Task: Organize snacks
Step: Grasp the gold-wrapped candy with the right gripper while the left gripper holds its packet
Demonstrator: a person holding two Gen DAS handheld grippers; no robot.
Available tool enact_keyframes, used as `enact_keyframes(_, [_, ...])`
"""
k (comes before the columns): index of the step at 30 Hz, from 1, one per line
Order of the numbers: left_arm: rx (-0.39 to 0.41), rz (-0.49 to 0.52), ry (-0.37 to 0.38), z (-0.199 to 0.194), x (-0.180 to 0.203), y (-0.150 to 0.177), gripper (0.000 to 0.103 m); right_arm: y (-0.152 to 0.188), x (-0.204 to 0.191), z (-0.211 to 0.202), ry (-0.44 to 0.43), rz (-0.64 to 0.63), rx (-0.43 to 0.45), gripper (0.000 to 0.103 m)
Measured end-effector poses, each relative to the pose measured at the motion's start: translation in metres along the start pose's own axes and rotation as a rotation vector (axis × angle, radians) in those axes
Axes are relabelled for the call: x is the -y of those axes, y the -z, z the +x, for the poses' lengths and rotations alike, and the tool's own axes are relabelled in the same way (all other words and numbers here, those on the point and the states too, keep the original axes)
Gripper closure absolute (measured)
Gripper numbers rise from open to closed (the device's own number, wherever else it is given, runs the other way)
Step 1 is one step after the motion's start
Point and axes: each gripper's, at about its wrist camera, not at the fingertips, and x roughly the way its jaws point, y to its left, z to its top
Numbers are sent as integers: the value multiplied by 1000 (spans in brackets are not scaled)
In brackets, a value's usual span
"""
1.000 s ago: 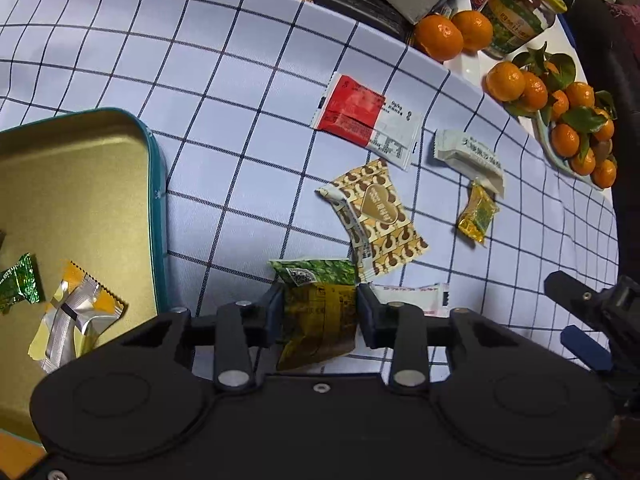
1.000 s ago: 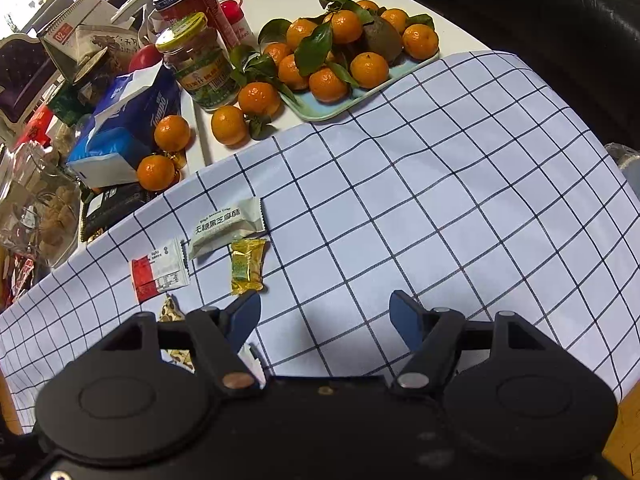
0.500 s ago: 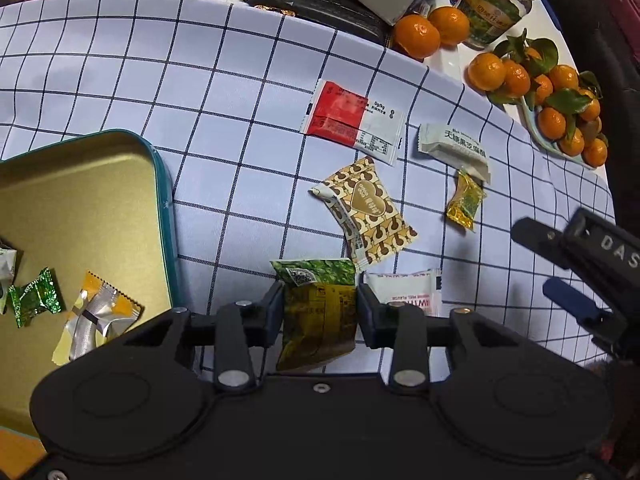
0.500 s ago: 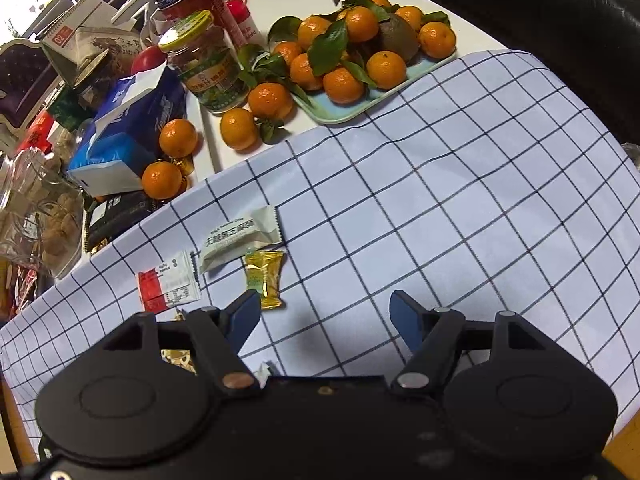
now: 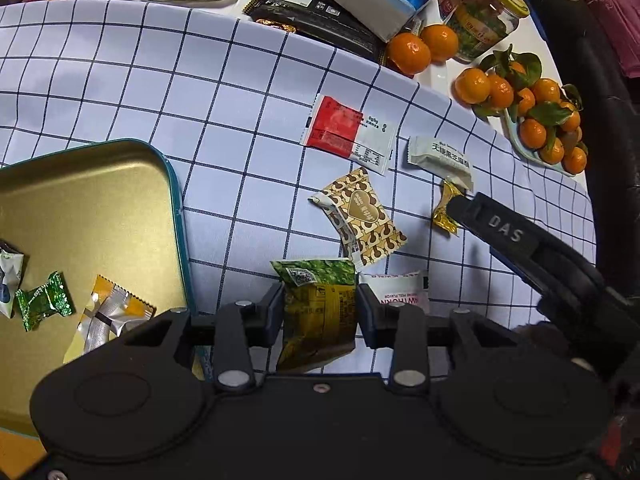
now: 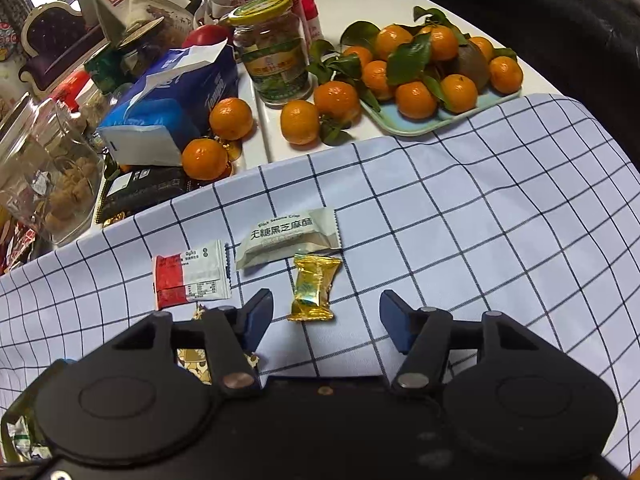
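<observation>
My left gripper (image 5: 319,308) is shut on a green and yellow snack packet (image 5: 318,312), held above the checked cloth just right of the gold tin tray (image 5: 176,200). The tray holds a green candy (image 5: 44,300), an orange-silver candy (image 5: 108,316) and a white one at its left edge. My right gripper (image 6: 326,318) is open and empty, its fingers on either side of a small gold candy (image 6: 314,286) on the cloth. Beside that lie a white sesame packet (image 6: 288,238), a red-white packet (image 6: 190,278) and a brown patterned packet (image 5: 362,216). A white-pink packet (image 5: 400,292) lies behind my left fingers.
At the cloth's far edge stand a blue tissue pack (image 6: 172,100), a glass jar (image 6: 276,52), loose tangerines (image 6: 230,118), a tray of tangerines (image 6: 436,120), a black packet (image 5: 320,16) and a glass dish of biscuits (image 6: 48,176). A dark sofa is to the right.
My right gripper has moved forward and down, so the gold candy now lies between its fingers. My left gripper, still holding the packet, has drawn back and risen slightly.
</observation>
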Motion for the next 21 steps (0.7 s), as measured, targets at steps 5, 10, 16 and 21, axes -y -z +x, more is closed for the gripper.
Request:
enact_keyframes(5, [9, -3, -5, -3, -4, -1, 57, 1, -7, 7, 15, -4, 10, 41])
enact_keyframes(10, [5, -16, -9, -3, -9, -1, 57, 2, -9, 17, 29, 10, -17, 47])
enact_keyframes(16, [4, -16, -7, -4, -9, -1, 57, 4, -10, 29, 52, 19, -40, 61])
enact_keyframes(21, [-1, -20, -4, -2, -9, -2, 57, 5, -13, 30, 57, -6, -36, 74])
